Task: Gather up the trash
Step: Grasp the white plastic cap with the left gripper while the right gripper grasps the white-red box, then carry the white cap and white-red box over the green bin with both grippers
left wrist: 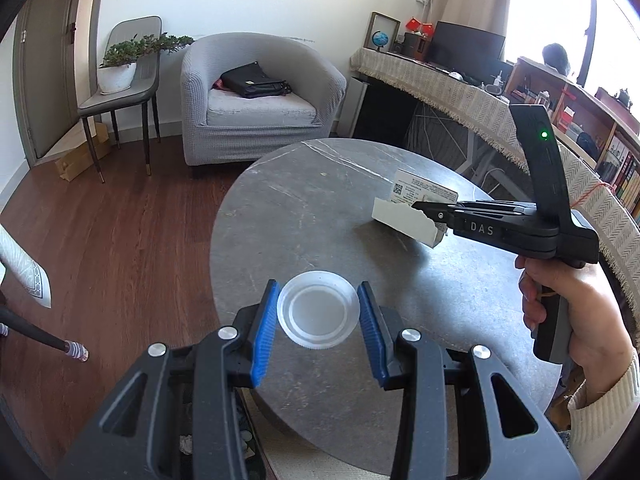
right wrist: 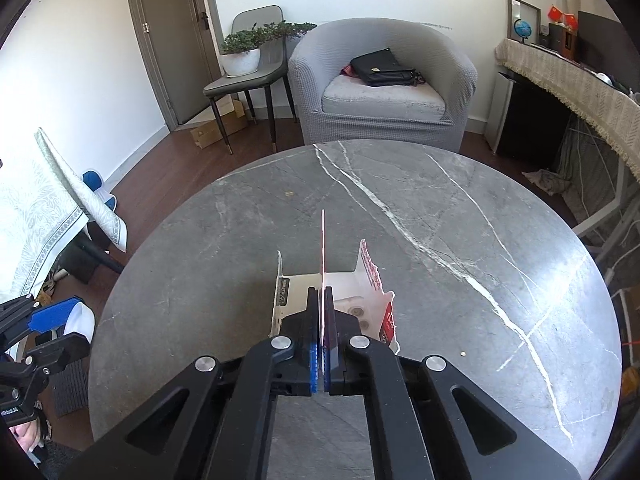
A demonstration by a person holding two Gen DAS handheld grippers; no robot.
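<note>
Right now, two hand-held grippers work over a round grey marble table (right wrist: 460, 208) in a living room. Seen from the left wrist camera, the left gripper (left wrist: 318, 312) has its blue pads (left wrist: 266, 330) on either side of a small translucent plastic lid (left wrist: 319, 315); the lid seems held up between them, though whether both pads press its rim is hard to tell. From the right wrist camera, the right gripper (right wrist: 323, 328) is clamped tight on a thin upright flap of a torn white cardboard box (right wrist: 362, 280), with red print on one torn side. In the left view the same torn box (left wrist: 404, 222) hangs from the black jaws above the table's far side, and the person's right hand (left wrist: 568, 304) grips the handle. Both pieces of trash look very light. The lid is probably thin, smooth and springy, so it may slip or pop out if squeezed across its rim; a gentle, centred hold across its widest part looks safest. The box is likely floppy, and its ragged edges could tear further; a pinch low on the flap, near the fold, should hold better than one at the torn edge.
</note>
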